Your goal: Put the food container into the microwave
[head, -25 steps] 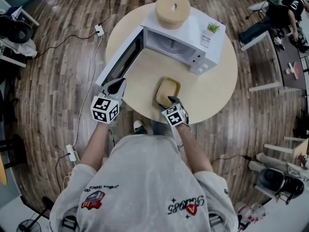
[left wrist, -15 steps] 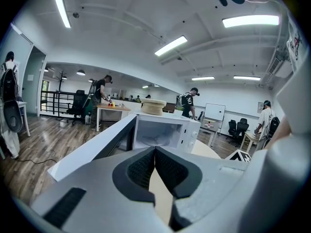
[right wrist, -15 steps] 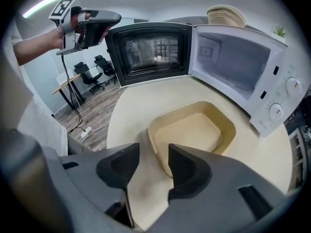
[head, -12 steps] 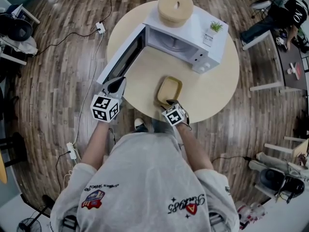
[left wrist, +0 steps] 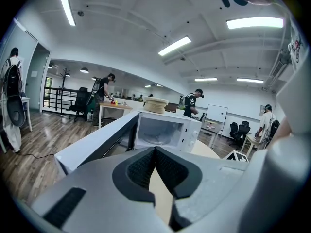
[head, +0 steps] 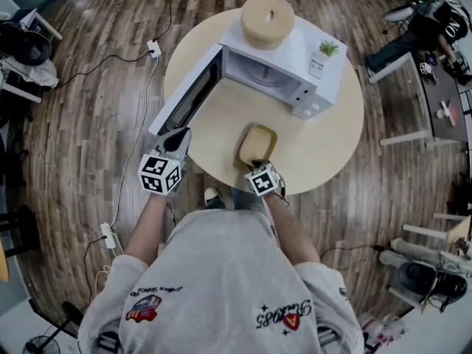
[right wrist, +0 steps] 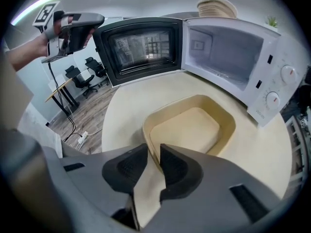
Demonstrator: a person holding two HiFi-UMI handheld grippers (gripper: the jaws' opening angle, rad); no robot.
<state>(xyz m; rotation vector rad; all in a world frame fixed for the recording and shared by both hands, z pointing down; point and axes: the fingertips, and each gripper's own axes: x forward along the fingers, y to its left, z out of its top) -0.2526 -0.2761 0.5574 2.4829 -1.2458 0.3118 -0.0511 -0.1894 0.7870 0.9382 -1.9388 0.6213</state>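
Note:
A shallow beige food container [head: 258, 142] sits on the round table [head: 324, 139] in front of the white microwave [head: 284, 57], whose door [head: 184, 98] hangs wide open to the left. My right gripper [head: 258, 162] is at the container's near rim. In the right gripper view the jaws of the right gripper [right wrist: 154, 157] are closed onto the near left rim of the container [right wrist: 189, 127]. The microwave cavity [right wrist: 228, 47] is empty. My left gripper [head: 179, 135] is shut and empty, held by the door's outer end, and it also shows in its own view [left wrist: 155, 152].
A round woven lid [head: 267, 9] and a small potted plant [head: 327, 48] stand on top of the microwave. A power strip [head: 153, 48] and cables lie on the wooden floor to the left. A person [head: 428, 21] sits at a desk at the far right.
Only the head camera has shifted a little. The container, both grippers and the door keep their places.

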